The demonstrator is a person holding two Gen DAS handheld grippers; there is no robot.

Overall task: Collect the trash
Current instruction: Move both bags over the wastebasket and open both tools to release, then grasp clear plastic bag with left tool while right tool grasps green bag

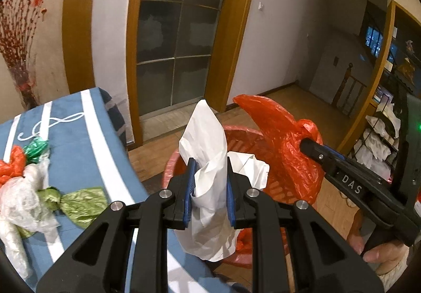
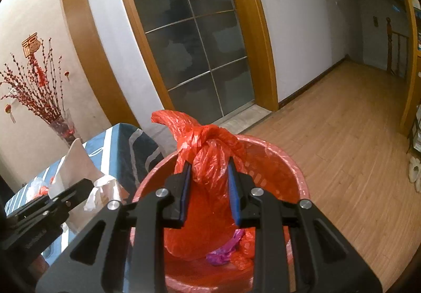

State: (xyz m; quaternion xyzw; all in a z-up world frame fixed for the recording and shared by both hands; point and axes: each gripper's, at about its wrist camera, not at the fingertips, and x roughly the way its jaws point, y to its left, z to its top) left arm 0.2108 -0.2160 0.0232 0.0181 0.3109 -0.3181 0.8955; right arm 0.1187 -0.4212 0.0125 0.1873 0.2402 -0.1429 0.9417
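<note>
Two pieces are in your grip over the round red plastic laundry-style bin [image 2: 294, 177]: your left gripper [image 1: 209, 182] is clamped on a crumpled white paper sheet [image 1: 205, 135], and your right gripper [image 2: 210, 187] is pinching a knotted red plastic bag [image 2: 208, 158] above the opening. Purple scraps [image 2: 223, 251] already sit inside, so you're maybe halfway. Green, red and clear plastic wrappers [image 1: 39, 187] are left on the blue striped tablecloth [image 1: 86, 150].

Red bag [image 2: 208, 161], white paper [image 1: 208, 150]
</note>
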